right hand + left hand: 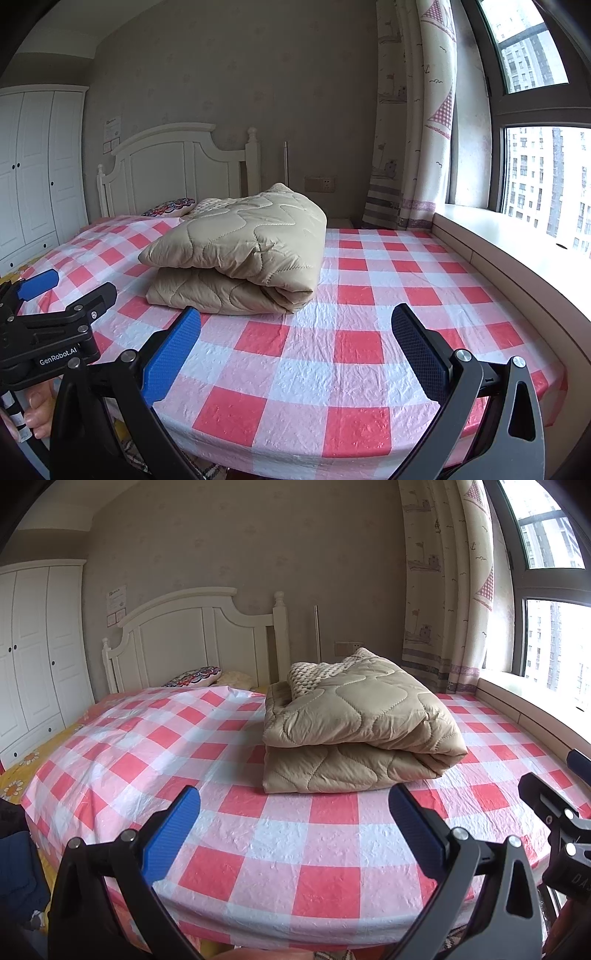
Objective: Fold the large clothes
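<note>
Quilted beige garment or coverlet [362, 723] lay folded into a thick, puffy stack on the red-and-white checked bedcover [280, 842], nearer the headboard [192, 638] than the bed's foot. Which it was could not be told from these views; a paler, knobbly lining showed at the top of the stack.

Both tools were held over the foot of the bed, well apart from the bundle. The left gripper [293, 812] was spread wide with nothing between its blue pads, and the right gripper [295, 332] was likewise spread wide and empty.

The fold was judged finished or nearly so. If the stack was to be tidied, the loose upper layer would best be pinched at its near corners, one tool to each, and drawn level with the layer beneath, so that the slippery quilting was not dragged across the cover.

Stitched wavy lines crossed the fabric. The rounded fold faced the window [535, 177], and the upper layer overhung the lower.
</note>
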The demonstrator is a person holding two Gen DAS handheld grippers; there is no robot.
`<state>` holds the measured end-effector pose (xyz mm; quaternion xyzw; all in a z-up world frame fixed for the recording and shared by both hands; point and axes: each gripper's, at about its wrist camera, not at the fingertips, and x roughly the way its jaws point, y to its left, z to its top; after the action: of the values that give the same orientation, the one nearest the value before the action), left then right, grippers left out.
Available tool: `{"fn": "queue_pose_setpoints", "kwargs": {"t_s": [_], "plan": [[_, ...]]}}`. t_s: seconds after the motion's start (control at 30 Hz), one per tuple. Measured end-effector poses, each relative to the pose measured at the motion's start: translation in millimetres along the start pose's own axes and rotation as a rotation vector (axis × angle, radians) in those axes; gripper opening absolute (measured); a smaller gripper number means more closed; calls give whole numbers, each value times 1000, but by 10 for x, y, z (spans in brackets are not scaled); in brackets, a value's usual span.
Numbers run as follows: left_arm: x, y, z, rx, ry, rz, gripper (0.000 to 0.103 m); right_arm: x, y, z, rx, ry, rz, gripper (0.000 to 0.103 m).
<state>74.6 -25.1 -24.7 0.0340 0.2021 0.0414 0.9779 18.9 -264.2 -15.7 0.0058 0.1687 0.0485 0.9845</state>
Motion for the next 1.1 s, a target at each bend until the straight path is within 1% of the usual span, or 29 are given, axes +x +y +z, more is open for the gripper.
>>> {"fn": "queue_pose_setpoints", "kwargs": {"t_s": [0.57,1.1], "plan": [[-7,2,8,2,-6,4,101,-40,12,19,-22,-27,-10,99],[-70,11,40,7,-35,16,101,-60,41,19,-26,-37,-10,99]]}}
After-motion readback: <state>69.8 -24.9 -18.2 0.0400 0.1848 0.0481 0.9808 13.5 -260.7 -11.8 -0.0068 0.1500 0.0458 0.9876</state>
